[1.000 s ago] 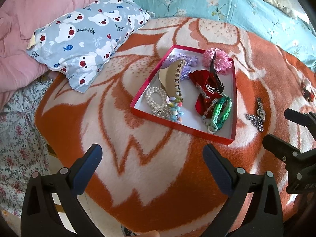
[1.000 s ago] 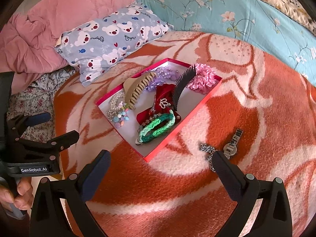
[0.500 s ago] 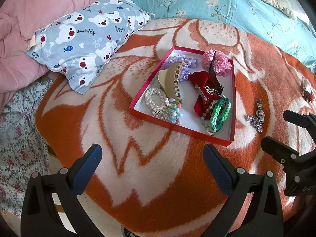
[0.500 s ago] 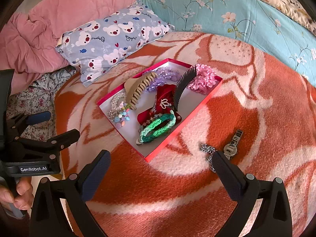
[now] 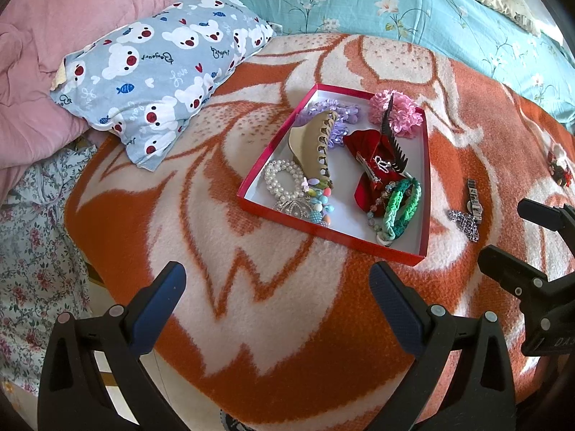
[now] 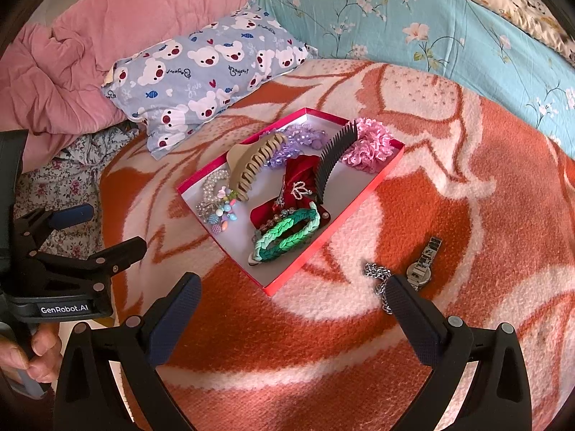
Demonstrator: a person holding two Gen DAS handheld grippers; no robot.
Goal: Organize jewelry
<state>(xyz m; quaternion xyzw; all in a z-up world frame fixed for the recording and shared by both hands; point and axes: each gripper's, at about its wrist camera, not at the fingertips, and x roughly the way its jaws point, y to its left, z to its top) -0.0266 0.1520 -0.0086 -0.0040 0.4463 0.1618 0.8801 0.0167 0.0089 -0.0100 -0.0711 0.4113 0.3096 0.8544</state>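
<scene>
Red tray: lay in the middle of the orange-and-white blanket, already filled with most pieces.
Inside the tray: beige claw clip, black comb, pink scrunchie, green braided band, pearl bracelet, red velvet piece.
Wristwatch: lay outside, on the blanket just right of the tray; probably the next thing to collect.
Silver chain: lay touching or just beside the watch, partly hidden behind the right finger.
Right gripper: hovered near the watch and chain, jaws released wide, holding nothing; seemingly placed so for a pick.
Left gripper: hovered before the near edge of the tray, jaws also spread apart and empty, waiting.
Small red ornament: lay far right on the blanket, apart from the rest.
Around: bear-print pillow far left, pink quilt, blue floral sheet.
In the way: only the tray wall between watch and free white floor.
</scene>
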